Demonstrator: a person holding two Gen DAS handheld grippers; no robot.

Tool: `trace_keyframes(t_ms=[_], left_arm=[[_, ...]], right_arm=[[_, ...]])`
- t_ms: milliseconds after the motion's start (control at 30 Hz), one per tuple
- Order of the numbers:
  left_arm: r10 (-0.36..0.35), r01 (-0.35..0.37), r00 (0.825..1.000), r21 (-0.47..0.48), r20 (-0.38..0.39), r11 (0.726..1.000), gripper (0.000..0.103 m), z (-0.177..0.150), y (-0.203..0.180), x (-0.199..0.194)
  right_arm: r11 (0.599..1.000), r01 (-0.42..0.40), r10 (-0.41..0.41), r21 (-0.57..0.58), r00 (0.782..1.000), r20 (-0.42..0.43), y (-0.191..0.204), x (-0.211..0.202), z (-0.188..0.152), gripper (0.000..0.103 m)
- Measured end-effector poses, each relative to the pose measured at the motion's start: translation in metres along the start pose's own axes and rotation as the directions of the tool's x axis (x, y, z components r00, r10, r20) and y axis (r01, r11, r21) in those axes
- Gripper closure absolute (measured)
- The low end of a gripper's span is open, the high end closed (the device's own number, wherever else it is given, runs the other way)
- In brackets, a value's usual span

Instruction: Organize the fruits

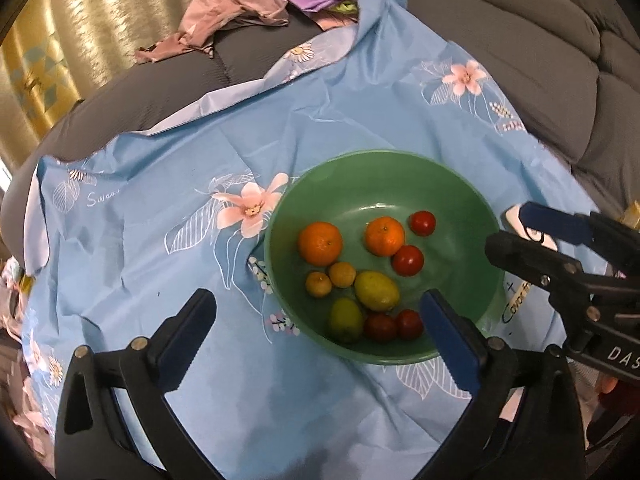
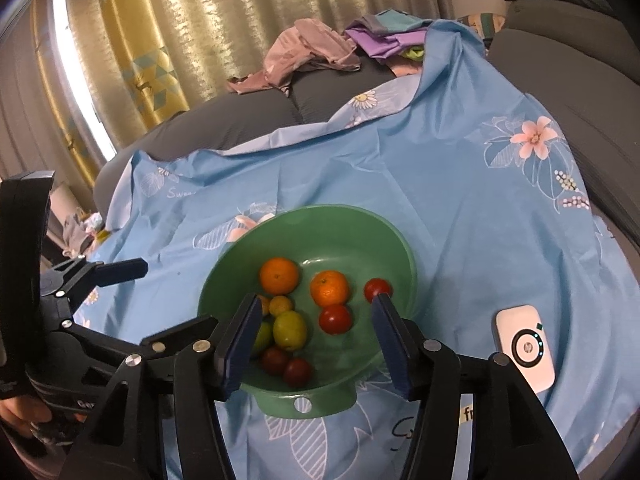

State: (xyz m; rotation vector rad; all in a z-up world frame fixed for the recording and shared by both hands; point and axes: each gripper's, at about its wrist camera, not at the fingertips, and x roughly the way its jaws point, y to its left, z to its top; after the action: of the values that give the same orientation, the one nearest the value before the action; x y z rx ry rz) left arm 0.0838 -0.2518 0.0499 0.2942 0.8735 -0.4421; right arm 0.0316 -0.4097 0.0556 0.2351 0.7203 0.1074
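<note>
Both claws hang empty over the green bowl (image 1: 460, 184): the left claw (image 1: 316, 328) spread wide, the right claw (image 2: 314, 344) parted halfway, nothing between either pair of pads. Inside the bowl lie two oranges (image 1: 320, 243), four tomatoes (image 1: 407, 260), two green mangoes (image 1: 377, 291) and two small yellow fruits (image 1: 342, 274). At the bowl's four o'clock in the right wrist view sits a white HP device (image 2: 525, 347). Blue floral cloth (image 1: 160, 184) covers the grey sofa (image 1: 540, 52).

Grey sofa (image 1: 520, 40) under blue floral cloth (image 1: 360, 112)
</note>
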Motion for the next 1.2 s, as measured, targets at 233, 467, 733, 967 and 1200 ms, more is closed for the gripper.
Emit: trace_keyframes(t_ms=[233,467,733,967,1200], left_arm=[[-0.041,0.041,0.999,-0.070,0.002,0.997,0.001,-0.002,0.002,-0.008],[-0.089,0.085,0.996,-0.129,-0.025,0.988,0.001,-0.005,0.002,-0.005],[-0.051,0.045,0.998,-0.139,-0.041,0.989,0.001,-0.001,0.009,-0.005],[-0.021,0.017,0.999,-0.132,-0.031,0.991,0.001,0.013,0.014,-0.010],[0.004,-0.006,1.000,-0.107,-0.018,0.994,0.001,0.028,0.015,-0.016]], right_arm=[[1.000,0.014,-0.014,0.010,1.000,0.001,0.000,-0.007,-0.001,0.045],[1.000,0.016,-0.016,0.012,1.000,0.002,-0.001,-0.011,-0.002,0.045],[1.000,0.024,-0.024,-0.009,1.000,-0.002,-0.001,-0.016,-0.001,0.045],[0.999,0.032,-0.032,-0.033,0.999,-0.010,0.001,-0.013,0.005,0.045],[0.999,0.028,-0.029,-0.039,0.999,-0.020,0.002,-0.009,0.008,0.045]])
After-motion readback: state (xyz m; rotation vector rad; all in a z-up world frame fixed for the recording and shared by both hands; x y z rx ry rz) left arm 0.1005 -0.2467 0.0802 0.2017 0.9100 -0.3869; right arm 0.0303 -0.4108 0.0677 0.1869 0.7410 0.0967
